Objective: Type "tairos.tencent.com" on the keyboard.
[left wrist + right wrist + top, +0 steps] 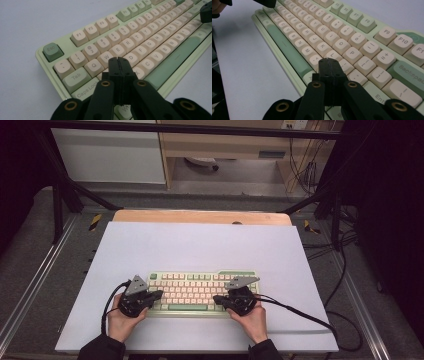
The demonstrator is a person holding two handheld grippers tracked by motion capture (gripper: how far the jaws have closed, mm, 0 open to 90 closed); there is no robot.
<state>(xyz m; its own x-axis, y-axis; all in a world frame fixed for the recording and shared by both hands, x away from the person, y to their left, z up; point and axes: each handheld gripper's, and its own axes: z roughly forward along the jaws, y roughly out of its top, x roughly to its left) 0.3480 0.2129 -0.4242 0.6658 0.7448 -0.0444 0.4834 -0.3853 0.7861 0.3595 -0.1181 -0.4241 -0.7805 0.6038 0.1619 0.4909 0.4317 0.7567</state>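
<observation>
One keyboard (pixel 200 292), pale green with cream keys, lies in the lower middle of the high view on a white sheet (pixel 200 245) covering the table (pixel 200 216). Two grippers work at it, one in each hand. The left gripper (pixel 159 294) sits at the keyboard's left end, its jaws pressed together with nothing between them; in the left gripper view the tips (pixel 119 59) hang over the keys near W and S. The right gripper (pixel 217 298), at the right end, is likewise pinched tight and empty, its tips (pixel 328 60) near L in the right gripper view.
</observation>
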